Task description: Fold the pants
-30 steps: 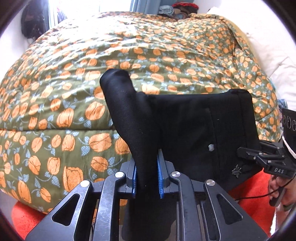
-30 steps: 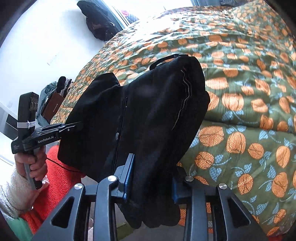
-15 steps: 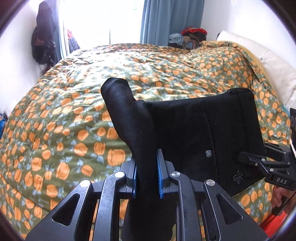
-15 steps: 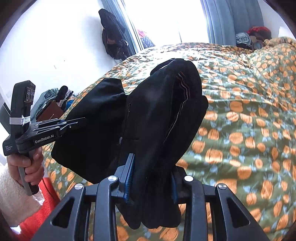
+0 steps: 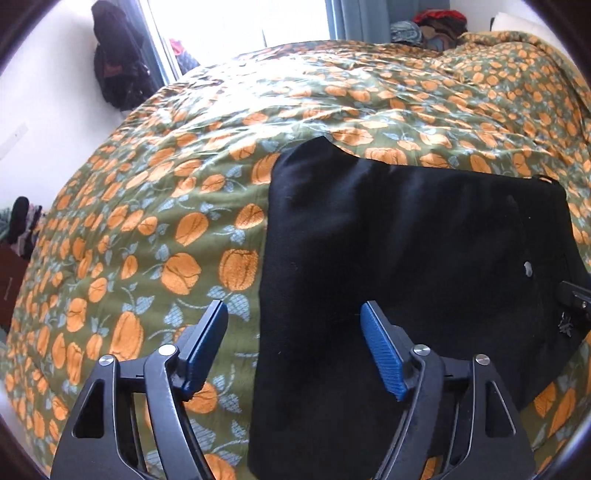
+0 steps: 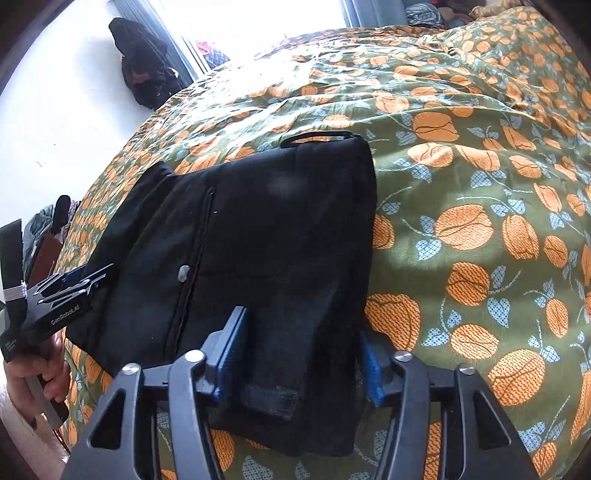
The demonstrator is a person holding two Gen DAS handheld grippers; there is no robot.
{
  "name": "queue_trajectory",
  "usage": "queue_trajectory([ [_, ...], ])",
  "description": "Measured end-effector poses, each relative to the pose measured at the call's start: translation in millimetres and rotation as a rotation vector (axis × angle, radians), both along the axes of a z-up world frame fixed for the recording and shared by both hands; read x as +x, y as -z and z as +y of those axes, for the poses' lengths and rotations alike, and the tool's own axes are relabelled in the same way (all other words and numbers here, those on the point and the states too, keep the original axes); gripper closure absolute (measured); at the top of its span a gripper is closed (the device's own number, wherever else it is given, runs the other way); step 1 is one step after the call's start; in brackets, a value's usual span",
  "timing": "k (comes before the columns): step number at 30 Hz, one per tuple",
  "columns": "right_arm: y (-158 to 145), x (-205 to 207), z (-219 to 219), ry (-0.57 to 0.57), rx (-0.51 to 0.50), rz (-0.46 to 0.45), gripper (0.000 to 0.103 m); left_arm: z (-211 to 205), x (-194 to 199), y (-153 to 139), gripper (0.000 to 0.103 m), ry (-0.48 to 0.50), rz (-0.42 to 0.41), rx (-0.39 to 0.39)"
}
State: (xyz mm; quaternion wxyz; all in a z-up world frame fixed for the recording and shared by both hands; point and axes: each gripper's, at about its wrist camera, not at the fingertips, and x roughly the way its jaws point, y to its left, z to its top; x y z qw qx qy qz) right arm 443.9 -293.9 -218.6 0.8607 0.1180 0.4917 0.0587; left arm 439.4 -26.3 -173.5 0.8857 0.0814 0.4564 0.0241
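Pants of black cloth, folded into a flat rectangle, lie on a green quilted bedspread printed with orange fruit and pale blue leaves, near its front edge. The left gripper, black with blue ribbed pads, has its jaws opening, spread wide over the near left corner of the fold; the left pad stands over bare bedspread, the right pad over the cloth, and neither presses on it. The right gripper is opening too, with a narrow fold of the cloth between its pads, and nothing shows a clamp on it.

The left wrist view alone shows the fold's raised left corner and, at the far right edge, a tip of the other tool. The right wrist view alone shows a dark zip line with a small grey button down the cloth, a loop at the far edge, and the left gripper from the side, held by a hand.

Beyond the bed are a white wall, a bright window with a blue-grey curtain, dark clothing hanging by the window frame, and a heap of clothes at the far corner.
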Motion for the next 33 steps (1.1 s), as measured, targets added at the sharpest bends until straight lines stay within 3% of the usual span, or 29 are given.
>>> queue_trajectory([
  [2, -11.0, -8.7, -0.8, 0.025, -0.072, -0.005, 0.02, -1.7, -16.7, -13.4, 0.022, 0.011, -0.004, 0.005],
  [4, -27.6, -23.6, 1.0, 0.038, -0.141, -0.036, 0.02, -1.9, -39.7, -26.9, 0.01, 0.03, -0.009, -0.011],
  [8, -65.9, -75.8, 13.1, 0.027, -0.225, -0.139, 0.01, -9.4, -90.1, -44.7, 0.007, 0.05, -0.004, -0.014],
  [13, -91.3, -142.6, 31.5, 0.028, -0.212, -0.175, 0.004, -20.5, -145.0, -61.0, 0.007, 0.082, 0.019, -0.001],
  [18, -103.0, -192.4, 49.1, 0.048, -0.191, -0.165, 0.003, -11.5, -185.9, -75.8, 0.006, 0.066, 0.024, -0.083],
  [33, -134.9, -247.2, 75.0, 0.051, -0.223, -0.138, 0.0, 8.5, -243.0, -92.8, 0.006, 0.034, 0.003, -0.12],
])
